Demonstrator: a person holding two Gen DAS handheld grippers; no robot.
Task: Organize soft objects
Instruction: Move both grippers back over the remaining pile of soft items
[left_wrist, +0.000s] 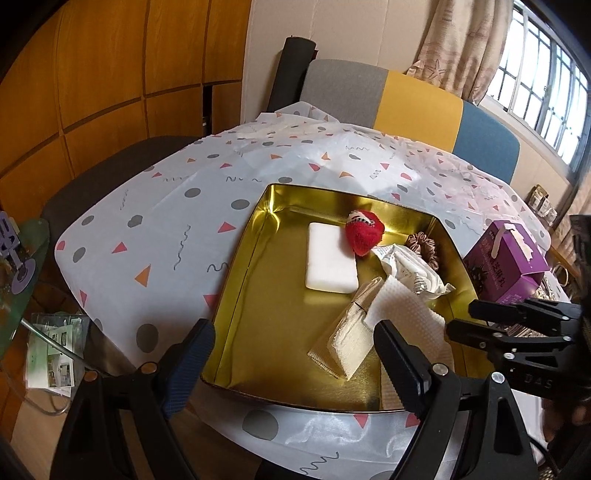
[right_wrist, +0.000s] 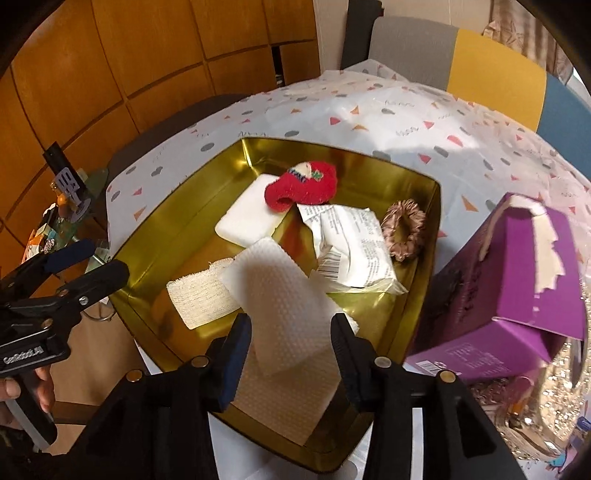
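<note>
In the gold tin (right_wrist: 413, 236), a white waffle-textured cloth (right_wrist: 284, 295) lies folded between the right gripper's (right_wrist: 291, 350) parted jaws.

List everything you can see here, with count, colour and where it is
Tin tray: one, gold, on the table.
Sponge block: one, white, tray's far left.
Knitted sock: one, red, partly on the sponge.
Wipes packet: one, white, tray's right.
Scrunchie: one, brown, tray's right edge.
Bandage roll: one, cream, tray's near left.
Textured cloth: one, white, between the right gripper's fingers.
Box: one, purple, right of the tray.
Tablecloth: one, white, patterned.
Chair: one, grey, yellow, blue.
Left gripper: black, open.
Right gripper: black, open.
</note>
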